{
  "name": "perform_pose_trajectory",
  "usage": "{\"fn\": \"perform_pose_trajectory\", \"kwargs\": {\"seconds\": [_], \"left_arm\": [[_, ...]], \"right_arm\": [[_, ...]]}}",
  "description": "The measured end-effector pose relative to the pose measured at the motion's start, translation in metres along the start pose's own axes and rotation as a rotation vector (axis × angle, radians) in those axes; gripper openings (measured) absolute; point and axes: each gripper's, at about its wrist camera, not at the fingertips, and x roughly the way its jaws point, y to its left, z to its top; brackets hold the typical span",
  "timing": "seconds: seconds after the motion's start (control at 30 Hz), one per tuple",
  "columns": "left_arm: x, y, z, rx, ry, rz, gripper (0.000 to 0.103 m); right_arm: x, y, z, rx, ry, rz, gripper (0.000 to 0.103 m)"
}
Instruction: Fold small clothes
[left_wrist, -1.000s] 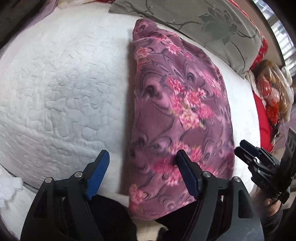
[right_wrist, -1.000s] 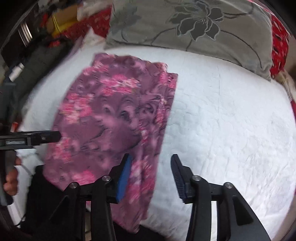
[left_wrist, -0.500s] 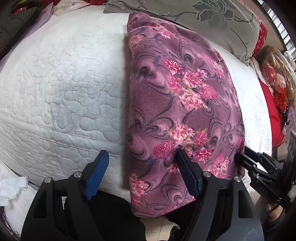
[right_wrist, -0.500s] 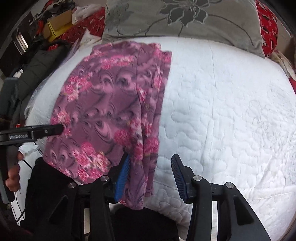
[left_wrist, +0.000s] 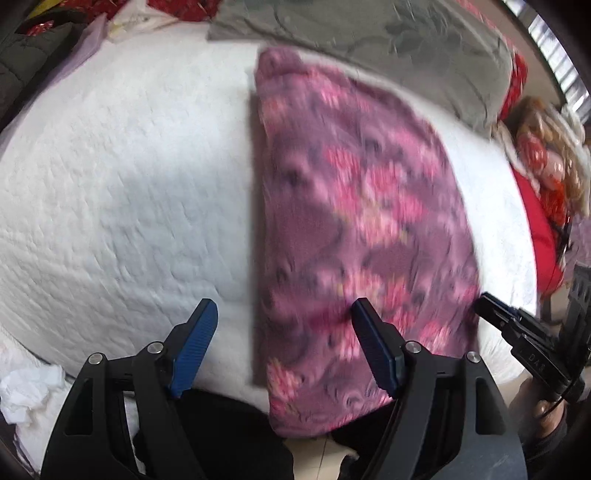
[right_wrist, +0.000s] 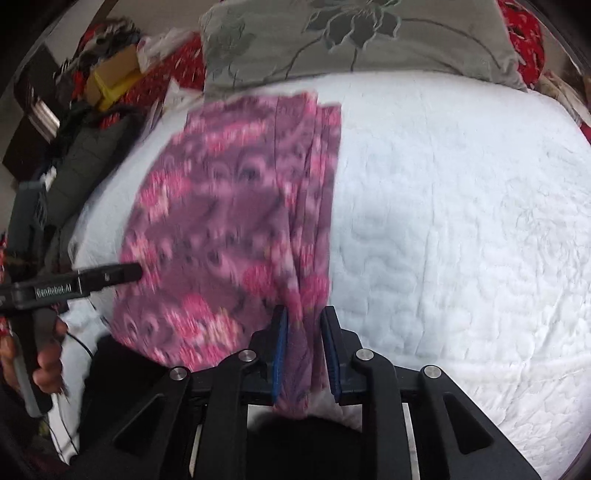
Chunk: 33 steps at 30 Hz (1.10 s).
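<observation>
my right gripper (right_wrist: 303, 347) has just been closing onto the near edge of the purple floral garment (right_wrist: 229, 229) on the white bed (right_wrist: 443, 240), apparently pinching it, left gripper (left_wrist: 284, 343) wide open and empty, so catch every layer first.

Folded purple floral garment (right_wrist: 229, 221) overhanging bed

On my right the white quilt (right_wrist: 461, 221) lies open; a grey pillow (right_wrist: 362, 37) walls the far edge, clutter (right_wrist: 107, 74) crowds the left side.
</observation>
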Motion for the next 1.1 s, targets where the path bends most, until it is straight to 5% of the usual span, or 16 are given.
{"fn": "perform_pose_trajectory", "kwargs": {"seconds": [0.2,0.37,0.57,0.7,0.87,1.0,1.1], "left_arm": [[0.016,0.011,0.040,-0.072,0.011,-0.007,0.075],[0.030,0.008,0.050,-0.061,0.038,-0.019,0.079],[0.025,0.007,0.042,-0.067,0.020,-0.034,0.079],[0.029,0.000,0.040,-0.074,0.015,-0.012,0.079],[0.008,-0.011,0.026,0.005,-0.034,0.067,0.079],[0.000,-0.014,0.012,0.025,-0.044,0.072,0.079],[-0.004,-0.017,0.003,0.037,-0.039,0.074,0.079]], "right_arm": [[0.010,-0.004,0.040,0.064,-0.057,0.043,0.026],[0.038,-0.002,0.052,0.011,-0.027,0.011,0.031],[0.019,-0.004,0.068,0.033,-0.070,0.073,0.032],[0.046,-0.005,0.066,0.012,0.017,0.008,0.037],[0.031,0.003,0.061,-0.036,0.002,-0.057,0.041],[0.024,0.007,0.043,-0.078,0.035,-0.140,0.073],[0.022,0.002,0.028,-0.059,0.058,-0.138,0.075]]}}
